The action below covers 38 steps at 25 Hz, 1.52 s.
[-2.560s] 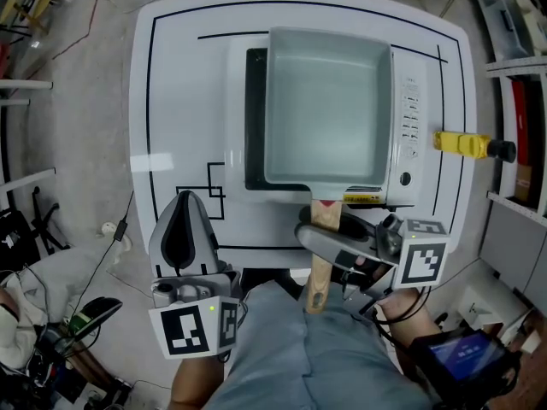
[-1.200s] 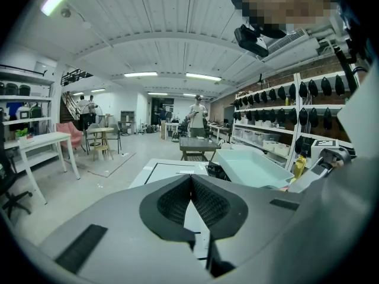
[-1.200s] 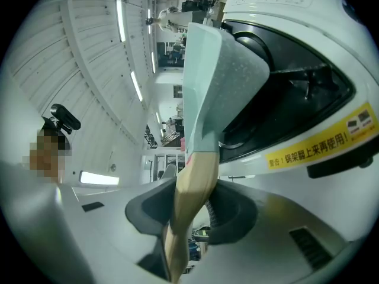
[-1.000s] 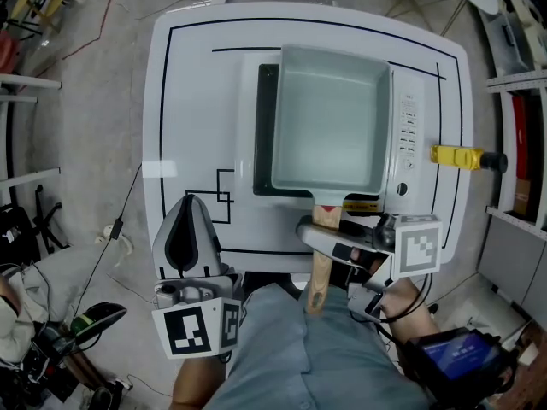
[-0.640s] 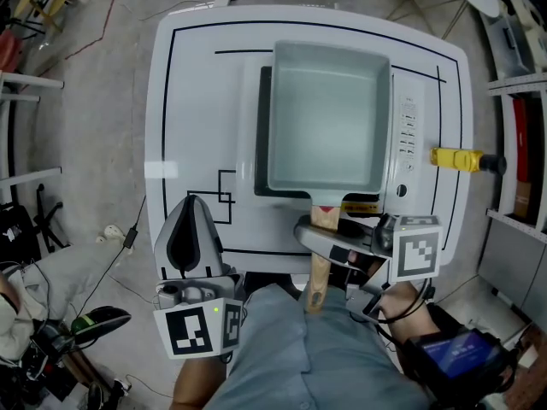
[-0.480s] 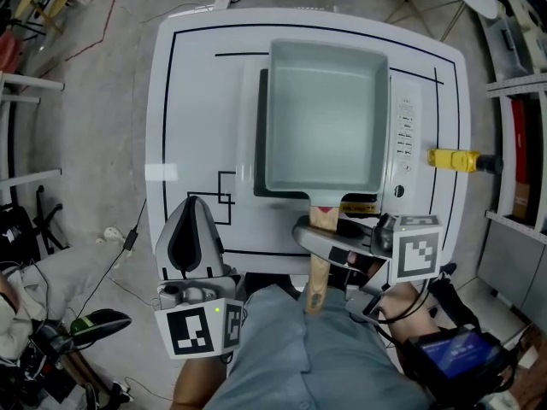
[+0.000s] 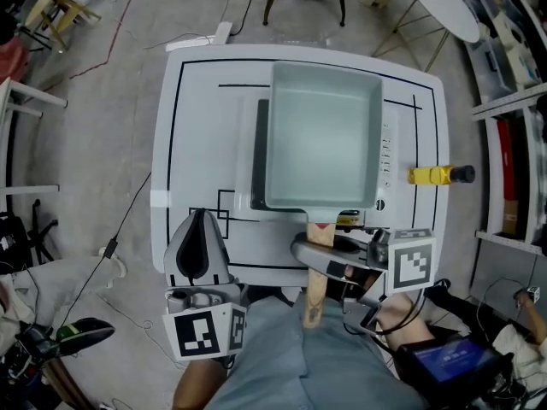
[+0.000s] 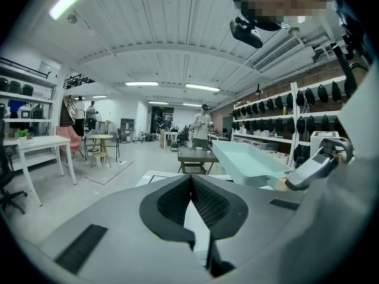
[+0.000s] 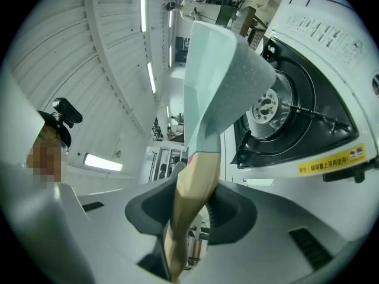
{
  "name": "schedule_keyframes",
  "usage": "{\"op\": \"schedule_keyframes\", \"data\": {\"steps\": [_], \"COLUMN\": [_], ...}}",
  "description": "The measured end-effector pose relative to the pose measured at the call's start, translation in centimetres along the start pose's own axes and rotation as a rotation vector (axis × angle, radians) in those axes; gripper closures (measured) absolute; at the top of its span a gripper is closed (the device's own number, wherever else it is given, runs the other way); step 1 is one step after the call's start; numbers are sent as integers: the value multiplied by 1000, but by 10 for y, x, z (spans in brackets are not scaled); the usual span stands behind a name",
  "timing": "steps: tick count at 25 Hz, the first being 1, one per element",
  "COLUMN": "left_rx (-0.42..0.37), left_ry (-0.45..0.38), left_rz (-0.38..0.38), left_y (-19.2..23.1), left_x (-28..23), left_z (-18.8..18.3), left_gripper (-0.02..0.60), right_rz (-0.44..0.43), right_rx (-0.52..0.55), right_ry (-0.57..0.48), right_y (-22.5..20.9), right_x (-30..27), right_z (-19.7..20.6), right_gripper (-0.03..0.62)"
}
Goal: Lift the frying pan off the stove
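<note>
right tool is clamped on the wooden handle, frying pan sticking out ahead of it just clear of the stove, left tool pinched closed on nothing, so I'd worry the pan's weight twists it in that grip.

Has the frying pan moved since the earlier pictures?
Yes. The frying pan has risen: its far rim now reaches further past the black line.

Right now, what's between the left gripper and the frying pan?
Head view: only bare white table with black lines, then the dark left edge of the stove beside the frying pan. The left gripper is shut, empty.
</note>
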<state>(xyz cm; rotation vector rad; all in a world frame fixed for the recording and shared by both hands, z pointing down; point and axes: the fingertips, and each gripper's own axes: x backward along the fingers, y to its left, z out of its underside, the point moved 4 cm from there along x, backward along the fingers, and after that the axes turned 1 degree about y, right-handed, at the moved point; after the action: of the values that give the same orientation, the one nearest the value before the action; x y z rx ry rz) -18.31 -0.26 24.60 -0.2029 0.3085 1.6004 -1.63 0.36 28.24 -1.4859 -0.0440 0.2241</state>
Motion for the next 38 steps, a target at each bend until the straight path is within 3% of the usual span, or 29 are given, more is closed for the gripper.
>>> {"op": "schedule_keyframes", "data": {"steps": [12,38], "left_rx": [-6,-20], "left_ry": [-47,-51], "left_rz": [6,19], "left_y": [-12,-23], "left_x": [21,32], "left_z": [-10,-11], "left_gripper": [565,565], "right_rz": [-11,-17], "right_rx": [52,55], "right_ry": [6,14], "right_y": [22,25], "right_x": [14,25], "right_z": [12,24], "right_gripper": [436,436]}}
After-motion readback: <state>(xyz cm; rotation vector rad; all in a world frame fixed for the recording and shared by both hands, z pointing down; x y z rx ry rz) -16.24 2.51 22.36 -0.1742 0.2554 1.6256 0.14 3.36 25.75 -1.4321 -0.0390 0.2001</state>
